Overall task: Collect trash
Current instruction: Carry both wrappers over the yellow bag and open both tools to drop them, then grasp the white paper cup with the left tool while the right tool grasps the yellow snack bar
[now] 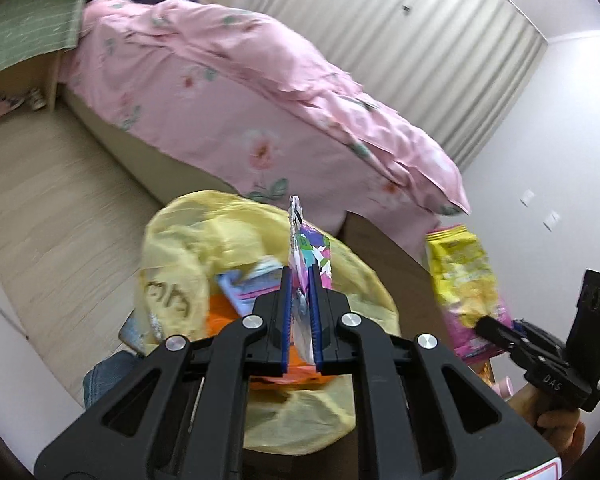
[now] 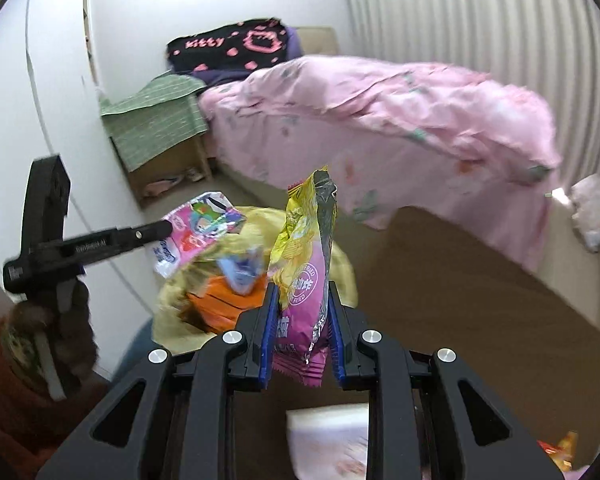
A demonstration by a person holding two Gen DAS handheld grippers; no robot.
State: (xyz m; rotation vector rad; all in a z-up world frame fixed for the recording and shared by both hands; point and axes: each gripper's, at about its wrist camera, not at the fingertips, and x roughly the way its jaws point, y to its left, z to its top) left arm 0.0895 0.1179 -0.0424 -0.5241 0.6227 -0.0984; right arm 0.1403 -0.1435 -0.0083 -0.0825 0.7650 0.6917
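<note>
My left gripper [image 1: 300, 300] has its fingers clamped on a colourful wrapper [image 1: 310, 248]. My right gripper [image 2: 302, 320] pinches a yellow-pink snack bag [image 2: 304, 256], both above the yellow trash bag [image 1: 188, 240].

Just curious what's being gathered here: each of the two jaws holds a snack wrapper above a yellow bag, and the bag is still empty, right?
Not quite: the yellow bag is not empty. The left wrist view shows an orange box and other wrappers inside it. The rest holds: the left gripper pinches a colourful wrapper, and the right gripper a yellow-and-pink snack bag.
</note>
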